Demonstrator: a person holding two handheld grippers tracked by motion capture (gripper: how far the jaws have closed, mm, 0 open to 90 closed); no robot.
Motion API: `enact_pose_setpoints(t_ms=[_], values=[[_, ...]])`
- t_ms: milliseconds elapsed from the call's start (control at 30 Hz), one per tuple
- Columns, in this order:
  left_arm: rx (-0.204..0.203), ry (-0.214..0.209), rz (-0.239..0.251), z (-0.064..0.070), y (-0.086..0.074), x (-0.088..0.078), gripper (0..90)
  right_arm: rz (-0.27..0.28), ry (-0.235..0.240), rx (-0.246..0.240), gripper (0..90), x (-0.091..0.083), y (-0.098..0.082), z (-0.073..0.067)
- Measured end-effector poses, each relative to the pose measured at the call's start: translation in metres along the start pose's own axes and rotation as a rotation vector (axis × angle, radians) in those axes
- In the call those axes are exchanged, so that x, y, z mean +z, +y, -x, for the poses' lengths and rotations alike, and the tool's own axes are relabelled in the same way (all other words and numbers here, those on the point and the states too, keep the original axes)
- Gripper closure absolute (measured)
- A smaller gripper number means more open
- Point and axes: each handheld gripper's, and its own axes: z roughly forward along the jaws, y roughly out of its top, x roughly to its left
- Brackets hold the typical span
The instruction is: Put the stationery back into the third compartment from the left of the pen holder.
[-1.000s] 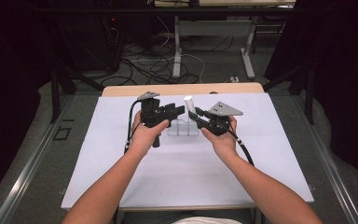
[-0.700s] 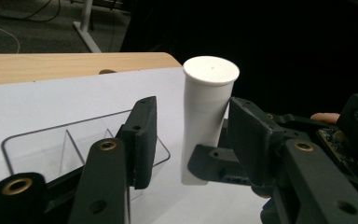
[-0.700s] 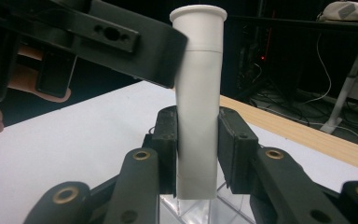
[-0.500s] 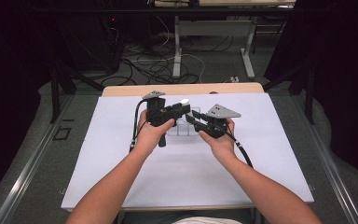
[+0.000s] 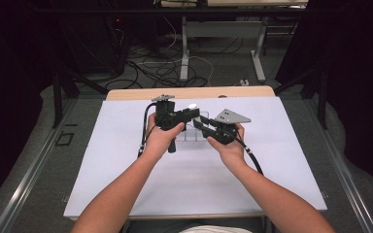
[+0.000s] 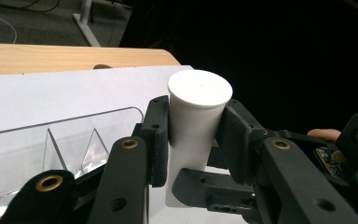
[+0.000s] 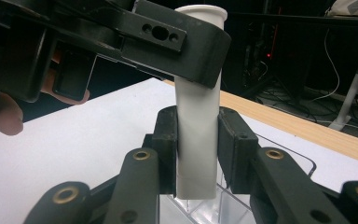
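Note:
A white capped tube point(image 5: 193, 106) stands upright over a clear divided rack point(image 5: 190, 136) at the middle of the white mat. In the left gripper view, my left gripper point(image 6: 196, 126) is shut on the tube's point(image 6: 198, 100) top, its pads pressed against the cap on both sides. My right gripper point(image 7: 196, 149) is shut on the lower body of the tube point(image 7: 196, 135), just above the rack point(image 7: 284, 156). From the high view, the left gripper point(image 5: 192, 113) reaches in from the left and the right gripper point(image 5: 197, 124) from the right, nearly touching.
The white mat point(image 5: 126, 160) covers a wooden table point(image 5: 189, 92). Behind the table are a dark floor with cables point(image 5: 160, 68) and desk legs point(image 5: 184, 48). Both gripper cables trail back along the forearms.
My left gripper has swung right to the tube's top and shut on it. The right gripper has kept its hold on the tube's lower part.

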Motion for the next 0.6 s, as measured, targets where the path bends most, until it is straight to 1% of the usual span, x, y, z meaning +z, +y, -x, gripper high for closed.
enact_pose_setpoints(t_ms=[133,267,367,400,433,500,567,600], values=[[-0.009,0.004,-0.007,-0.0007,0.0003,-0.0005,66.4,-0.008,0.004,-0.004,70.6,0.0001,0.0000,0.0000],[0.003,0.012,-0.006,-0.0002,0.0000,-0.0002,66.6,-0.011,0.008,-0.009,70.6,0.0007,-0.0001,0.0004],[0.011,0.014,-0.008,0.0002,-0.0001,-0.0002,66.7,-0.016,0.005,-0.004,70.5,0.0004,-0.0001,0.0002],[0.014,0.015,-0.016,0.0004,0.0002,-0.0006,66.7,-0.017,0.006,-0.006,70.5,0.0004,0.0000,0.0005],[0.012,0.018,-0.009,0.0008,-0.0002,0.0001,66.7,-0.015,0.009,-0.005,70.5,0.0005,-0.0001,0.0008],[0.014,0.020,-0.015,0.0014,-0.0002,0.0008,66.8,-0.007,0.012,0.000,70.0,0.0009,-0.0004,0.0013],[0.023,0.021,-0.021,0.0015,-0.0001,0.0018,66.8,-0.016,0.011,-0.002,65.4,0.0003,-0.0001,0.0017],[0.022,0.024,-0.015,0.0022,-0.0004,0.0030,66.8,-0.025,0.010,-0.002,62.5,-0.0003,0.0002,0.0020]])
